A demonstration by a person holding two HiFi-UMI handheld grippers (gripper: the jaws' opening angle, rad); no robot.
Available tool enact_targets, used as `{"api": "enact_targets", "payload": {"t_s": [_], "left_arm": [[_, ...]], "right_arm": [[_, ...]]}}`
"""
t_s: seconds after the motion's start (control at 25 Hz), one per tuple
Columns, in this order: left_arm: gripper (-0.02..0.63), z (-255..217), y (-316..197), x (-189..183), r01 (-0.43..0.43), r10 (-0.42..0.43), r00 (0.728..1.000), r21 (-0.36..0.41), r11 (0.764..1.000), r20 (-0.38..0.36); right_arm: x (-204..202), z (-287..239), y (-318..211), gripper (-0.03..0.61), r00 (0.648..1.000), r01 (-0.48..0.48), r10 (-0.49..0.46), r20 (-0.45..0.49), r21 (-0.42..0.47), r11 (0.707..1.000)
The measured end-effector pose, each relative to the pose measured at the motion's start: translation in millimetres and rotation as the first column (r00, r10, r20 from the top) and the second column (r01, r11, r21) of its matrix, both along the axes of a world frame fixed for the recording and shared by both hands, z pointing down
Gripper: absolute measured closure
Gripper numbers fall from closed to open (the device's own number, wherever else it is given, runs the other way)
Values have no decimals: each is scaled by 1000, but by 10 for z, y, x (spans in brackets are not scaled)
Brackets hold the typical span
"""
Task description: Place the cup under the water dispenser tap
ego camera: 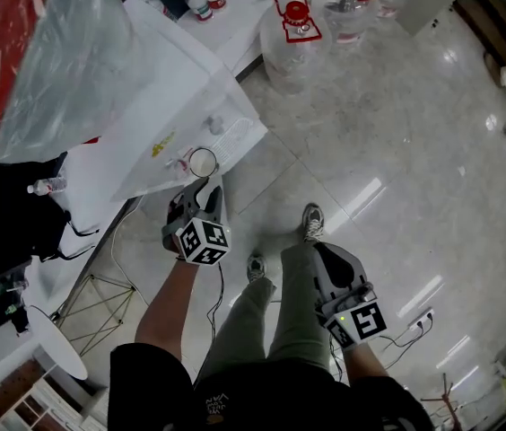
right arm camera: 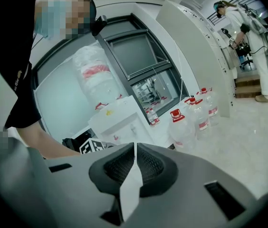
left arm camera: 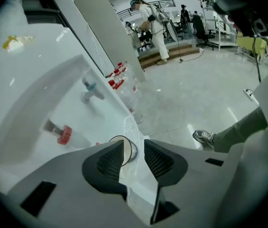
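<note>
A clear cup [ego camera: 203, 162] stands upright on the drip tray [left arm camera: 132, 125] of the white water dispenser [ego camera: 159, 88], below its blue tap [left arm camera: 90, 86] and red tap [left arm camera: 63, 134]. My left gripper [ego camera: 206, 187] hangs just above and in front of the cup. In the left gripper view the left gripper [left arm camera: 134, 147] is open, its pads apart and clear of the cup [left arm camera: 126, 148], whose rim shows past the gap. My right gripper [ego camera: 320, 251] is low at the right over the person's leg. In its own view the right gripper [right arm camera: 134, 150] is shut, pads together, holding nothing.
A large bottle [ego camera: 38, 52] with a red label sits on top of the dispenser. Several red-capped water jugs [ego camera: 296, 25] stand on the floor beyond it. A black bag [ego camera: 20, 218] lies at the left. The person's shoes [ego camera: 312, 221] are on the glossy floor.
</note>
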State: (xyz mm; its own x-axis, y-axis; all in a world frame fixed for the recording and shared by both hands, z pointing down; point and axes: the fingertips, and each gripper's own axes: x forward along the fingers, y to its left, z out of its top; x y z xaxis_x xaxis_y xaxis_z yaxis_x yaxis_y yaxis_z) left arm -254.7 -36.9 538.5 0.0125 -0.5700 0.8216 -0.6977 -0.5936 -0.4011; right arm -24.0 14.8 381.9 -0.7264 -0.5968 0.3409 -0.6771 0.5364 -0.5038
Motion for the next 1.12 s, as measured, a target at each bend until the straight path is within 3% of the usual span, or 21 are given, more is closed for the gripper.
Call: {"api": "enact_targets", "payload": {"t_s": [0.56,0.88,1.12], "left_arm": [[482,-1903,812,280,-17,68,973,226,974,-219],[512,-3039,1449,267,15,112,939,364,931,-325],[545,-3636,1932,217,23,169,913,461,887,-372]], "right_arm": [[-208,-1259,832,532,999,-41,44,-29,111,993],[-406,-2125,1323,532,999,-30,40,-30,262,965],[-423,-2453,1673,532,995,-62,83,-52,325,944]]}}
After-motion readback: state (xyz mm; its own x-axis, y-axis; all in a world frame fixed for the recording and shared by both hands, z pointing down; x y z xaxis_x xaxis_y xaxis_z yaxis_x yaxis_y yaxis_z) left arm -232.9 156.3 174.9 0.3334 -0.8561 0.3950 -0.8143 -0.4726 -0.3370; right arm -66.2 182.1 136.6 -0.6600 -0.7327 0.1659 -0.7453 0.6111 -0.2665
